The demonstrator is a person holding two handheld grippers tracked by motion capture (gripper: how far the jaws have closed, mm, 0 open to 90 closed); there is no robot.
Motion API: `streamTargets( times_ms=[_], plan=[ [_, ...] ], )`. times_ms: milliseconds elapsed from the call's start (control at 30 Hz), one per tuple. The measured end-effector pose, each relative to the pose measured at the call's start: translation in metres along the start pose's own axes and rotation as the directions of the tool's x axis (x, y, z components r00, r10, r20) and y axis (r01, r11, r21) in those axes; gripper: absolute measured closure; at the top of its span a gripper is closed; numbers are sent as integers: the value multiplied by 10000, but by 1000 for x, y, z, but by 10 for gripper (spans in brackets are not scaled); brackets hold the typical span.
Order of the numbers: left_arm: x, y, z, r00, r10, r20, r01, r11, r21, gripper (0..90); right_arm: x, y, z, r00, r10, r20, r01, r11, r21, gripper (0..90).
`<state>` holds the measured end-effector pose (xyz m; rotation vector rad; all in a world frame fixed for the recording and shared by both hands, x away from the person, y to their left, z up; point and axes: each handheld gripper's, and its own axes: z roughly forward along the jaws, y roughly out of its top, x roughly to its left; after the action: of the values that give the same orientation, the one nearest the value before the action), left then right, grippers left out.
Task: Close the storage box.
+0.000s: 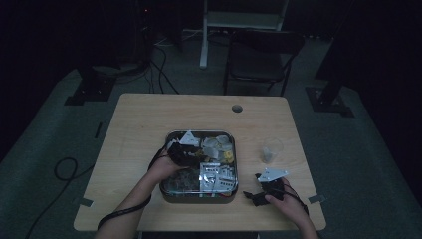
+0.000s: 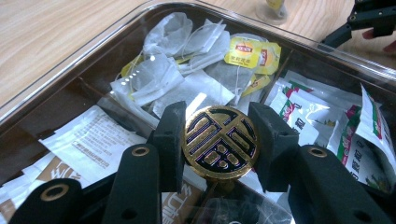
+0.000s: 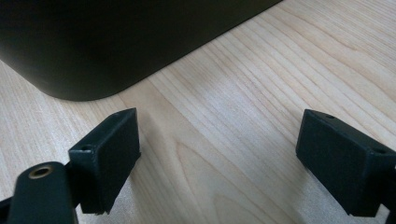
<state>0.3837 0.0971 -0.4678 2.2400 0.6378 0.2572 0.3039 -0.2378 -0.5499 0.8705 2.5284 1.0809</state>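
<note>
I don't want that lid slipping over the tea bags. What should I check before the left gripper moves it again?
1. Left gripper clamped on the round gold-and-black knob of the clear lid: ok.
2. Both pads square on the knob: ok.
3. Lid rim lined up with the dark compartmented box: cannot tell.
4. White tea bags lying below the rim: cannot tell.
5. Right gripper open, resting on the pale wooden table beside the box: ok.

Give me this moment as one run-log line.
left gripper: shut on gold knob of clear lid | lid over divided tea box | right gripper: open, on table beside box
</note>
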Motion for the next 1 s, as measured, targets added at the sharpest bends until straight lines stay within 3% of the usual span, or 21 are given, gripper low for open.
streamTargets(
  times_ms=[367,700,1000],
  plan=[
    [-4,-1,3,9994,291,172,-292,9996,65,602,0,0,0,10000,-6,-17,6,10000,-6,132],
    [-4,-7,3,9994,187,283,-186,9998,-25,602,0,0,0,10000,6,-20,-6,10000,-9,132],
    [-5,-9,5,9992,334,196,-330,9992,-223,599,1,0,0,10000,5,-17,-5,10000,-8,133]
  ],
)
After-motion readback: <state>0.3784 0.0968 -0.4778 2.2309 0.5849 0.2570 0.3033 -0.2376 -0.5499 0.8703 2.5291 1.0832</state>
